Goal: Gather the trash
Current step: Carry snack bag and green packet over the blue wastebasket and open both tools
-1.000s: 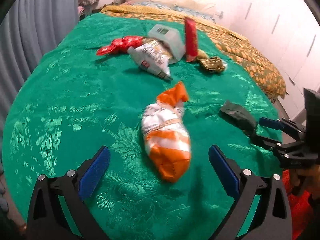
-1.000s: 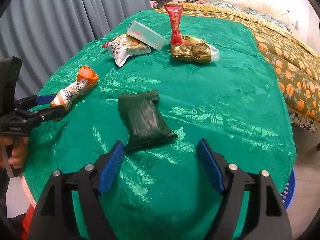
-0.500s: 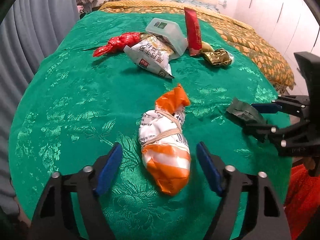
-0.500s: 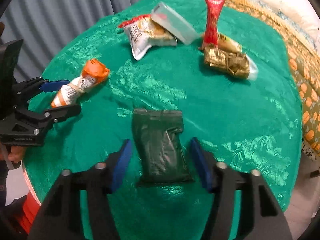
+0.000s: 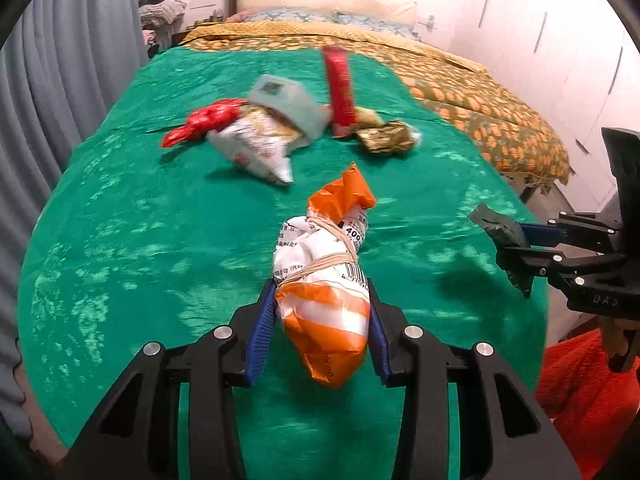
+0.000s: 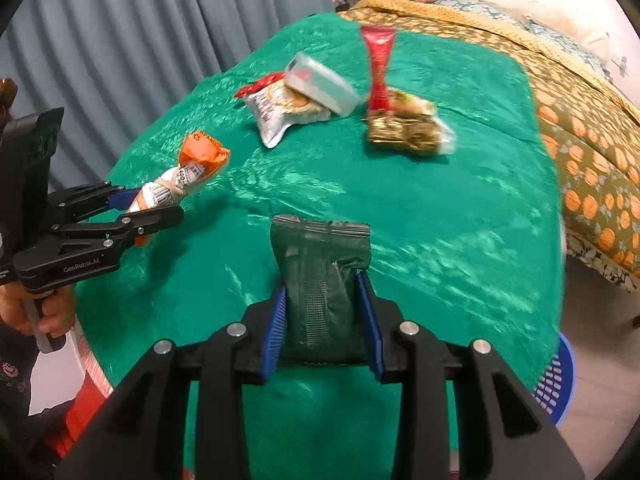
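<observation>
My left gripper is shut on an orange-and-white snack bag tied with rubber bands, held over the green tablecloth. My right gripper is shut on a dark green packet. In the left wrist view the right gripper is at the right with the green packet. In the right wrist view the left gripper is at the left with the orange bag.
Further trash lies at the far middle of the cloth: a white snack bag, a red wrapper, a clear plastic box, an upright red packet and a gold wrapper. A blue basket stands on the floor at the right.
Both grippers closed from wide open onto their items: the left on the orange bag, the right on the green packet. Both items now look lifted slightly.
</observation>
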`<state>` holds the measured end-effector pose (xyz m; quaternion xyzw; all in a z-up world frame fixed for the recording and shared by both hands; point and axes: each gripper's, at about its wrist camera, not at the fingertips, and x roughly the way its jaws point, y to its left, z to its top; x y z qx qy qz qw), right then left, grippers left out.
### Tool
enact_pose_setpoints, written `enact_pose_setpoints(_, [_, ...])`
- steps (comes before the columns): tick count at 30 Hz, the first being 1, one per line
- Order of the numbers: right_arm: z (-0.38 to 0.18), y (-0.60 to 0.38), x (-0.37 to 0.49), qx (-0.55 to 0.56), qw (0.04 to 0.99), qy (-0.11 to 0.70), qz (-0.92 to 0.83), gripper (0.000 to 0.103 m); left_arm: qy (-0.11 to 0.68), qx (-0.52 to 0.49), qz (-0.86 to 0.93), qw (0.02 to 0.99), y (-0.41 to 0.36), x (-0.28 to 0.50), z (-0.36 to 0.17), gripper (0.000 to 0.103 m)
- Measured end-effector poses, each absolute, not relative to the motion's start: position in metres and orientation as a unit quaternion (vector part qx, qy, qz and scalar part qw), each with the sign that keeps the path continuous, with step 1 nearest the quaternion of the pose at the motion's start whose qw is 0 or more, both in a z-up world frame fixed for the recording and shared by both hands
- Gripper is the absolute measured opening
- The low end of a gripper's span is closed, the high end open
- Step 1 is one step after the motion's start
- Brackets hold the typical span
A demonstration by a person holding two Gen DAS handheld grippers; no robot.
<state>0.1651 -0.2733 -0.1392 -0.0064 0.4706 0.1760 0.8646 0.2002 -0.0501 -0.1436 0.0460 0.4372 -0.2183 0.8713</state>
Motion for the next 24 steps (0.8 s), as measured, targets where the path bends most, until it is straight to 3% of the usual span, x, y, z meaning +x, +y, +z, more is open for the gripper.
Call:
enact_pose_setpoints(9, [-0.136, -0.384, 0.139, 0.027, 0.887, 0.453, 0.086, 0.033, 0.450, 0.060, -0.291, 0.842, -0.155, 0.187, -0.136, 0.041])
enact_pose_setpoints(15, [-0.153, -0.482, 0.129, 0.055, 0.888, 0.457, -0.005, 0.033, 0.446, 0.086, -0.358, 0.816, -0.266, 0.174, -0.133, 0.041])
enact_pose_setpoints(24, [-0.203, -0.586, 0.126, 0.118, 0.868, 0.477, -0.072, 0.034, 0.474, 0.117, -0.398, 0.777, -0.411, 0.170, -0.182, 0.042])
